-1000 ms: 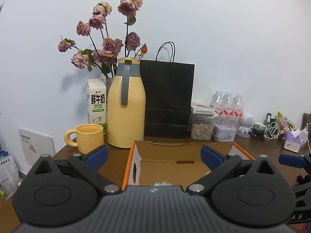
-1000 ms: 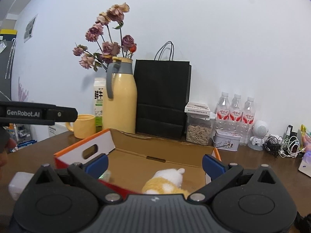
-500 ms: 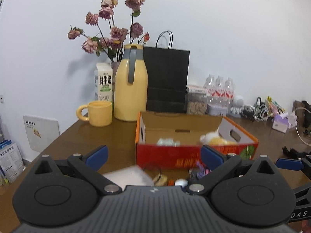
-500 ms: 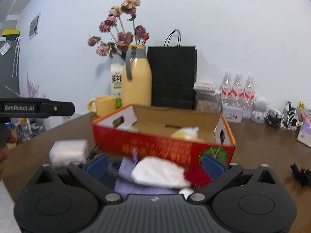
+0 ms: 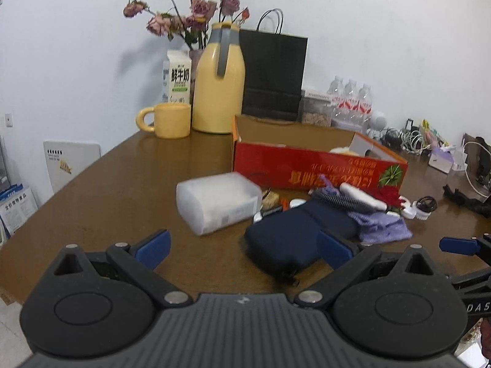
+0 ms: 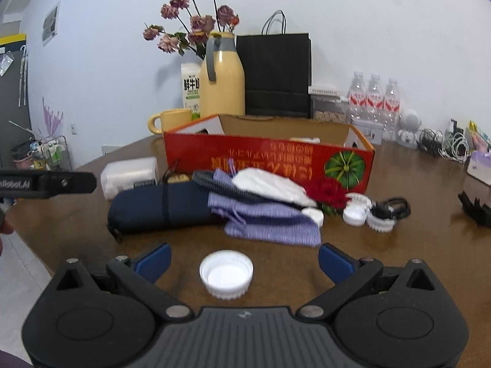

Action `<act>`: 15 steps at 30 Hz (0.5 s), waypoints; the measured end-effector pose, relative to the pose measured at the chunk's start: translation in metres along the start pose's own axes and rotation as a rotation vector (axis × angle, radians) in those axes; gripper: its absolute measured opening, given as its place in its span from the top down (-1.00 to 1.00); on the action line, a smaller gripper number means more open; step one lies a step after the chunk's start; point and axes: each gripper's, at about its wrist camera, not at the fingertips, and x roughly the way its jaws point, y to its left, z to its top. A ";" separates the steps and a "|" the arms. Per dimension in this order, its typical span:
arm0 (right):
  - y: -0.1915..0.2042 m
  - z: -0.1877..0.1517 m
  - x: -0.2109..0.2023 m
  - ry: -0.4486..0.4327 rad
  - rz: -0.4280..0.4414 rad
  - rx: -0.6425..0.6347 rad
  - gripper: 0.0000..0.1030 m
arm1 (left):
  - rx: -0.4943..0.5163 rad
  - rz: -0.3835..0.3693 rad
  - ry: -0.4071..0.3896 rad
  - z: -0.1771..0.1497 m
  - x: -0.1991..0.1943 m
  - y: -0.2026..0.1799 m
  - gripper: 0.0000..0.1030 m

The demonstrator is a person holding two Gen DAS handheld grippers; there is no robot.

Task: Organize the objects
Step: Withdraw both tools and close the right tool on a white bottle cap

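Note:
A red cardboard box (image 5: 319, 168) (image 6: 267, 162) stands open on the brown table. In front of it lies a pile: a translucent plastic container (image 5: 218, 202) (image 6: 129, 176), a dark blue zip pouch (image 5: 291, 236) (image 6: 162, 207), a purple cloth (image 6: 270, 224) (image 5: 380, 225), a white pouch (image 6: 270, 187), a red flower (image 6: 330, 194) and white lids (image 6: 356, 211). A white bottle cap (image 6: 226, 274) lies between my right gripper's open fingers. My left gripper (image 5: 242, 247) is open and empty, just short of the blue pouch. My right gripper (image 6: 242, 260) is open and empty.
A yellow jug (image 5: 218, 82), yellow mug (image 5: 170, 119), milk carton (image 5: 177, 76), black paper bag (image 5: 273, 75), snack jar (image 6: 326, 104) and water bottles (image 6: 373, 98) stand along the back wall. Cables (image 5: 411, 139) lie at the right. The table's left edge (image 5: 46, 202) is near.
Both grippers have pulled back and up from over the box. The pile in front of the box and the bottle cap have come into view. Both stay open.

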 end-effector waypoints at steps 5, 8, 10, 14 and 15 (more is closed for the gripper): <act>0.002 0.001 0.007 0.019 0.008 -0.005 -0.77 | -0.007 -0.002 0.007 -0.001 0.001 0.003 -1.00; 0.004 0.000 0.012 0.031 0.015 -0.009 -0.62 | -0.010 0.000 0.013 -0.001 0.003 0.005 -1.00; 0.005 -0.001 0.015 0.038 0.022 -0.011 -0.51 | -0.012 0.000 0.017 -0.001 0.004 0.006 -1.00; 0.006 -0.003 0.020 0.051 0.036 -0.019 0.22 | -0.014 0.001 0.022 -0.001 0.007 0.007 -1.00; 0.007 -0.003 0.020 0.045 0.036 -0.024 0.24 | -0.014 0.000 0.023 0.000 0.008 0.007 -1.00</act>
